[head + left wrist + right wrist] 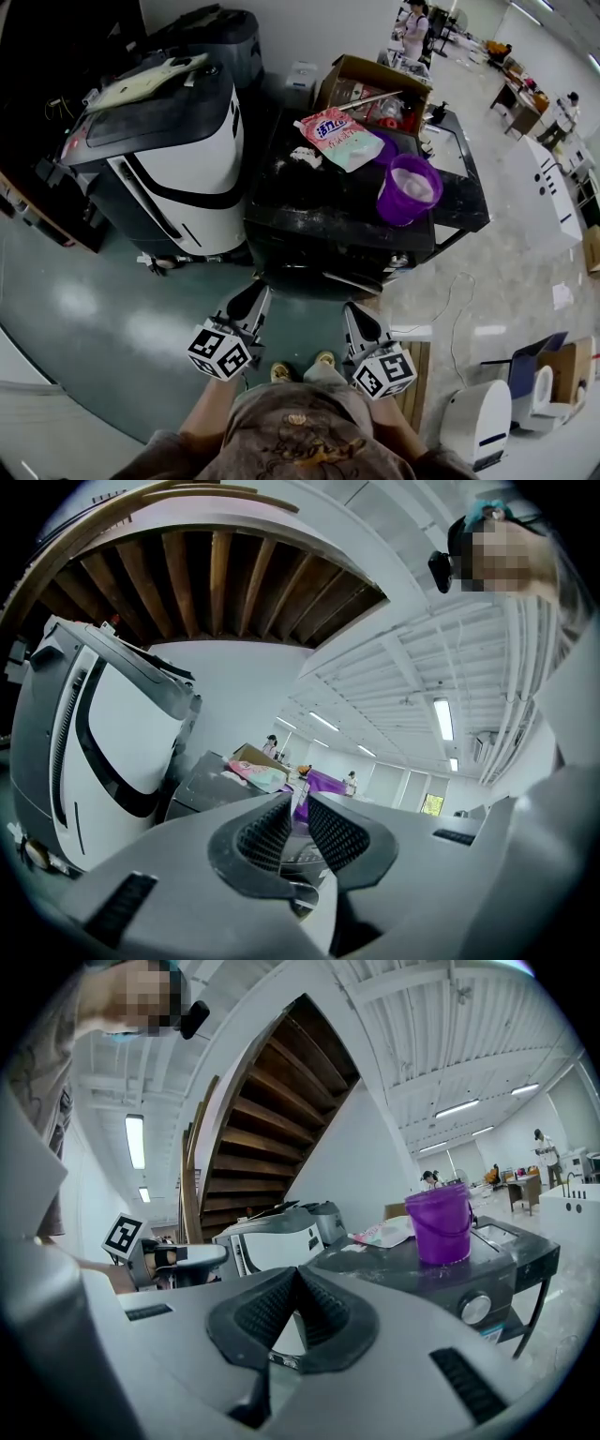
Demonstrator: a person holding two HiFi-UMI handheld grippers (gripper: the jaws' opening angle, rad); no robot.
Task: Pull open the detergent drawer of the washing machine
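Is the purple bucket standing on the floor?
No, the purple bucket stands on top of the dark washing machine, near a pink detergent bag.

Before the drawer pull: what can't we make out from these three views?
Detergent drawer, head view: the washing machine shows mostly its top. The front is steeply foreshortened and dark, so no drawer can be made out.
Right gripper view: a knob shows on the front panel. The right gripper covers the rest of it.
Left gripper view: the left gripper blocks nearly all of the machine.
Purple bucket: pale contents, too blurred to identify.
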